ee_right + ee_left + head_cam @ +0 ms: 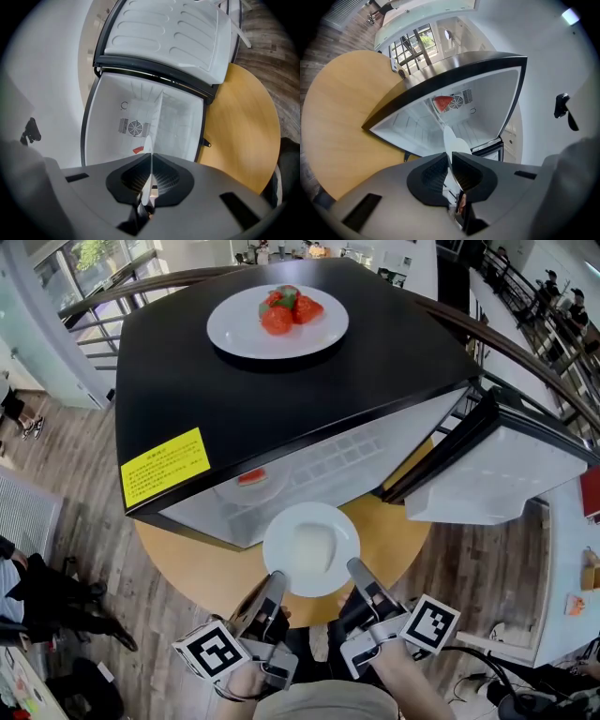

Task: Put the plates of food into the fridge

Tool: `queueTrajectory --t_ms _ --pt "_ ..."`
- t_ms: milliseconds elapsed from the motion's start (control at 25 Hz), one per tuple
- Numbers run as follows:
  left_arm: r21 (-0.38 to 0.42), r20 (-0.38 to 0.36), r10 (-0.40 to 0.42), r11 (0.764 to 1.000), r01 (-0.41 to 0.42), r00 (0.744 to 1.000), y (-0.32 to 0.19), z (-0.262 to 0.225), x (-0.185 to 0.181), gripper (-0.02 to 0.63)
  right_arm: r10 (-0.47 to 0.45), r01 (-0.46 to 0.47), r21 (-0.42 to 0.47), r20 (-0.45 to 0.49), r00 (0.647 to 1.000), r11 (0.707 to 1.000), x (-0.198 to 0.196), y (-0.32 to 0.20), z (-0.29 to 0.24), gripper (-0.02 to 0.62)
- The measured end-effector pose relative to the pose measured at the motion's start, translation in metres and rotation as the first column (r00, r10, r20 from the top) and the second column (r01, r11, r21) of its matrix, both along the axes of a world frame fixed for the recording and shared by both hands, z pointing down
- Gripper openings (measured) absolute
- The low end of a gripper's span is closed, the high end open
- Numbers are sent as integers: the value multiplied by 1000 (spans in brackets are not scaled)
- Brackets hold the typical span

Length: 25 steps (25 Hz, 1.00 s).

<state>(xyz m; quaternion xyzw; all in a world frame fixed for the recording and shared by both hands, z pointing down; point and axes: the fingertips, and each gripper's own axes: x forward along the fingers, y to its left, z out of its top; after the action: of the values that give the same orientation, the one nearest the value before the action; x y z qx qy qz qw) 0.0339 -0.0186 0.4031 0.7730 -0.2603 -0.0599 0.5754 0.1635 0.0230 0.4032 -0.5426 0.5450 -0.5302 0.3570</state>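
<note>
A white plate [311, 549] with a pale mound of food hangs level just in front of the open black fridge [281, 399]. My left gripper [272, 589] is shut on its near-left rim and my right gripper [361, 577] on its near-right rim. In the left gripper view the plate's edge [451, 140] runs between the pads of the left gripper [451, 161]. The right gripper view shows the plate's thin rim [149, 143] pinched in the right gripper [151, 161]. Another plate with red food [251, 478] sits inside the fridge. A third plate of red fruit [277, 322] rests on the fridge top.
The fridge stands on a round wooden table [394, 531], its door [497, 465] swung open to the right. A yellow label [165, 468] is stuck on the fridge top's near-left corner. A person's legs [56, 606] are at the left. Railings curve behind.
</note>
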Motion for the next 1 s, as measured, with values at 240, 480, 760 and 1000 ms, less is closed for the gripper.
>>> queueTrajectory --t_ms 240,480,760,1000 --pt "-3 3 -84 996 84 996 -4 -1 36 31 -73 73 3 1 997 997 39 -12 -1 20" --pt "17 -25 -178 984 179 984 -16 -11 75 31 -144 144 20 19 989 989 80 -30 -4 20" --pt "55 -34 -281 958 283 959 -38 -23 100 31 -148 142 74 93 985 987 109 -61 -8 20" --pt "62 -49 -328 942 330 943 -63 -26 109 31 -103 90 102 131 986 991 121 -87 -11 20"
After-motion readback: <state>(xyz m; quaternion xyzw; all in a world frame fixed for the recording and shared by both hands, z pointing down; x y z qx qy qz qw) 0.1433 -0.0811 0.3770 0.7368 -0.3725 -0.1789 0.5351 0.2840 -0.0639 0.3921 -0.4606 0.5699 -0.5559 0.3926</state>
